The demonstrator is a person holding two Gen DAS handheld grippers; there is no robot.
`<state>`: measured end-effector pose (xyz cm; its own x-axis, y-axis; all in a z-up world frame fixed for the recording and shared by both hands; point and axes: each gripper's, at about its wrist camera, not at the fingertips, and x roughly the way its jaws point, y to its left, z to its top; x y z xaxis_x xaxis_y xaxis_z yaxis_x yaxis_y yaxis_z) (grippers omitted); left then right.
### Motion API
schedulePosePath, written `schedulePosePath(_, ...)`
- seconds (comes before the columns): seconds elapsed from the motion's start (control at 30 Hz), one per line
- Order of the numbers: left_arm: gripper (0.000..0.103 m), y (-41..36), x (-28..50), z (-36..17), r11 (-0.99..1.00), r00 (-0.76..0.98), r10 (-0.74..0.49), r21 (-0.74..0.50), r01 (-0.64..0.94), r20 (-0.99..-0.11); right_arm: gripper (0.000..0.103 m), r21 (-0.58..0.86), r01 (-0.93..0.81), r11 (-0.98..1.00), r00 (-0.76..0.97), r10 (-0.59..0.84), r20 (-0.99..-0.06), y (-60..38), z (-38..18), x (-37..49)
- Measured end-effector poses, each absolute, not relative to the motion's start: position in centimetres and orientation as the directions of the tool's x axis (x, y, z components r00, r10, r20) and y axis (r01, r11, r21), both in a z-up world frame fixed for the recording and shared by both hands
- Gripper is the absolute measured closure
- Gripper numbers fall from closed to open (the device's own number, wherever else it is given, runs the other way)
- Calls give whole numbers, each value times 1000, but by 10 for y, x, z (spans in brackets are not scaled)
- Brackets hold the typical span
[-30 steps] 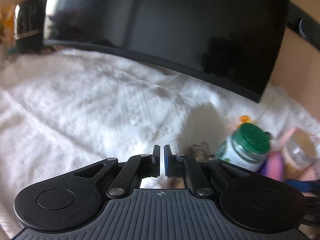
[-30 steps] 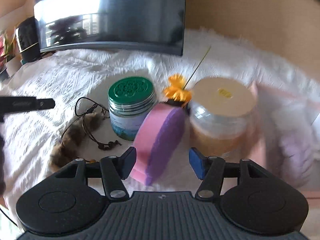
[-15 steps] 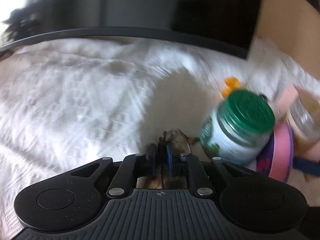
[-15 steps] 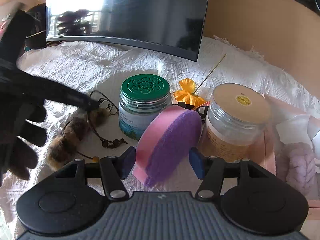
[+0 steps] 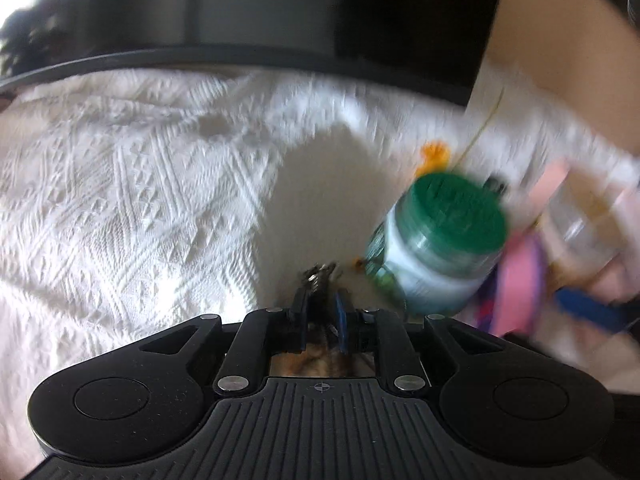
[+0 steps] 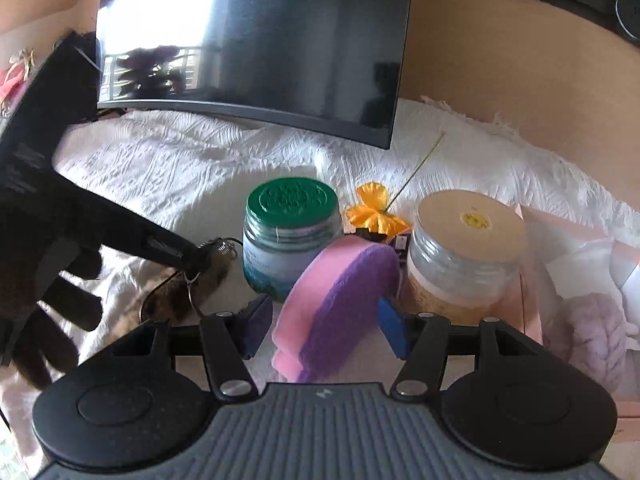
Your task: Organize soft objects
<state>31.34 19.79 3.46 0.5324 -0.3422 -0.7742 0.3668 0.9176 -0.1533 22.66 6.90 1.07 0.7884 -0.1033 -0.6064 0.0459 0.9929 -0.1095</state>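
My left gripper (image 5: 322,312) is shut on the brown furry keychain (image 5: 316,360), gripping it at its metal ring end; from the right wrist view its fingers (image 6: 188,256) hold the fur (image 6: 176,296) just left of the green-lidded jar. My right gripper (image 6: 326,324) is shut on a pink and purple sponge (image 6: 332,308), held on edge between the blue pads above the white cloth. The sponge also shows blurred in the left wrist view (image 5: 516,276).
A green-lidded jar (image 6: 292,236), a tan-lidded jar (image 6: 464,256) and an orange fabric flower (image 6: 372,212) stand on the white textured cloth (image 6: 180,168). A dark curved monitor (image 6: 256,40) is behind. A pink box with lilac yarn (image 6: 592,320) is at right.
My left gripper has lifted and drawn the furry keychain up off the cloth. My right gripper has risen slightly with the sponge.
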Motion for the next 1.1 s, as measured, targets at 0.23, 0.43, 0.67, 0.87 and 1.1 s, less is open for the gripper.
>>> schedulePosePath(0.23,80,183,312,18,920,526,-249,-29,391,-813,44,-111,63,992,761,-119,-638,70,1,237)
schedulePosePath(0.43,66,183,308,7,916,520,-219,10,402,-826,42,-116,80,990,755,-137,-641,66,-2,234)
schedulePosePath(0.67,63,175,309,2,936,571,-211,4,352,-793,46,-76,147,986,729,-160,-666,74,0,250)
schedulePosePath(0.87,64,183,299,-3,923,609,-257,-3,385,-750,54,-90,208,974,673,-209,-710,64,-14,260)
schedulePosePath(1.1,88,189,299,-2,928,651,-285,-31,372,-704,73,-111,146,983,691,-182,-700,57,0,248)
